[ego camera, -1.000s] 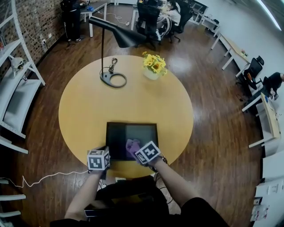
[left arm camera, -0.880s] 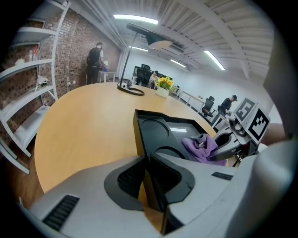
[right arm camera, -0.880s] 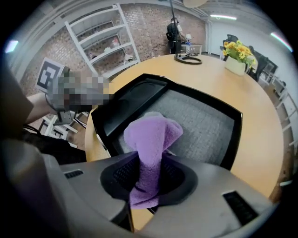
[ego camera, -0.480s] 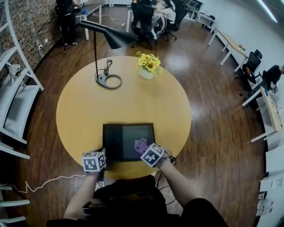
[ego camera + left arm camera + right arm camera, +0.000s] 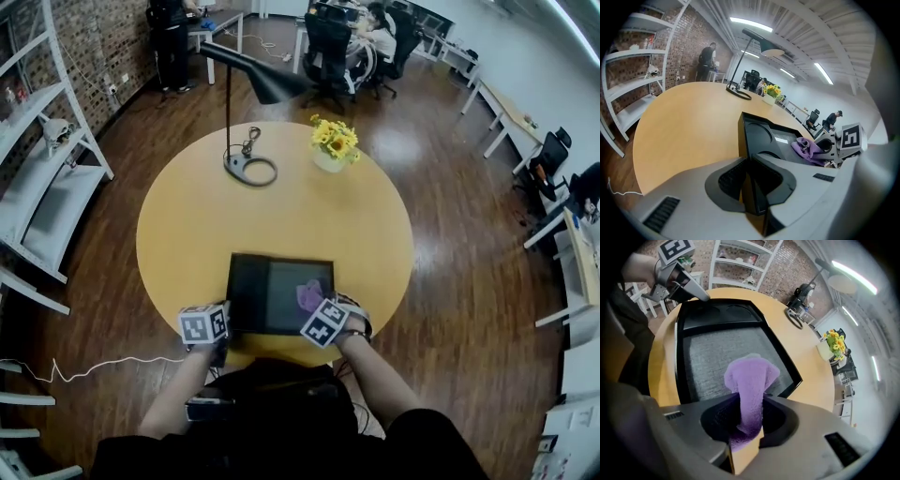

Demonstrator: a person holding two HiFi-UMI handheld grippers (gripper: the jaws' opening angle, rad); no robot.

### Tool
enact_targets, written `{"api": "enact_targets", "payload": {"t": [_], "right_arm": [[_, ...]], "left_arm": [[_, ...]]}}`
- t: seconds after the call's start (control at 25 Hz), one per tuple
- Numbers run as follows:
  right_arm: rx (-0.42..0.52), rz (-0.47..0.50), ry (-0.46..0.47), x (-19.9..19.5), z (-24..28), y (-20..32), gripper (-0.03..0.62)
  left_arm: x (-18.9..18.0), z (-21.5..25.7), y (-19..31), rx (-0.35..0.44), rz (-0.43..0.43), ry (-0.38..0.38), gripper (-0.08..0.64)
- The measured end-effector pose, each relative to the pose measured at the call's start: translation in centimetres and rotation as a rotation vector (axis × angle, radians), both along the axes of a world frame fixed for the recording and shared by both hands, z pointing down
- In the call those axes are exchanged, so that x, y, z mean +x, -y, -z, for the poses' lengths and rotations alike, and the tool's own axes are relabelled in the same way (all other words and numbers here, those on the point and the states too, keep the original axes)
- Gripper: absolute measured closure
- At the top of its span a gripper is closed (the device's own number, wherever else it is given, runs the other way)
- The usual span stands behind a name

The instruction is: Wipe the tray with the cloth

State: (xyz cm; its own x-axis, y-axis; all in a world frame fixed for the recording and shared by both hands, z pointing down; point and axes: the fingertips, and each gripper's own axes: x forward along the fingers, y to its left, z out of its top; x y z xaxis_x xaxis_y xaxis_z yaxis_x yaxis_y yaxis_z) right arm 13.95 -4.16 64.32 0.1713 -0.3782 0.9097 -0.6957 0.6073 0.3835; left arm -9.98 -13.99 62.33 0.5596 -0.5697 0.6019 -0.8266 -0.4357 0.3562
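Black rectangular tray (image 5: 261, 292) flat on the round table (image 5: 281, 216), bunched purple cloth (image 5: 308, 296) over its right half

A round yellow table (image 5: 281, 216) stands on a dark wooden plank floor (image 5: 459, 234). On the table, a black desk lamp (image 5: 262, 80) stands at eleven o'clock and a pot of yellow flowers (image 5: 335, 141) at one. A brick wall (image 5: 103, 37) and white shelving (image 5: 47, 187) run from nine to eleven. Black office chairs (image 5: 333, 42) stand at twelve and white desks (image 5: 506, 112) at two. Strip lights (image 5: 750, 24) glow on the ceiling.
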Motion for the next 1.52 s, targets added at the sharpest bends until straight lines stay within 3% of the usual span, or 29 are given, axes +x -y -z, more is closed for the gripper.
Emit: {"api": "enact_targets", "payload": {"t": [0.24,0.4,0.52,0.64,0.88,1.08,1.24,1.52], "right_arm": [[0.025,0.058,0.030,0.5,0.5,2.2,0.495],[0.082,0.062,0.125,1.4,1.1,3.9,0.495],[0.151,-0.008,0.230,3.8,3.7,5.8,0.495],[0.204,-0.103,0.367,7.5,4.8,7.0,0.495],[0.296,-0.272,0.525,16.2,8.0,6.5,0.491],[0.336,-0.367,0.636,19.1,9.0,4.9,0.468],[0.378,-0.397,0.649,19.7,9.1,5.5,0.407],[0.541,-0.380,0.792,19.7,13.0,6.1,0.385]], "left_arm": [[-0.6,0.1,0.3,-0.007,0.088,0.006,0.529],[-0.5,0.3,0.4,0.004,0.127,0.019,0.529],[-0.7,0.2,0.4,0.021,0.153,0.012,0.529],[-1.5,0.9,0.3,0.059,0.207,-0.044,0.526],[-3.5,8.9,0.1,0.275,0.365,-0.187,0.560],[-2.5,14.8,-1.5,0.384,0.337,-0.305,0.560],[-2.6,16.6,-1.9,0.391,0.350,-0.388,0.560],[-1.2,18.8,-2.7,0.455,0.344,-0.382,0.560]]}}
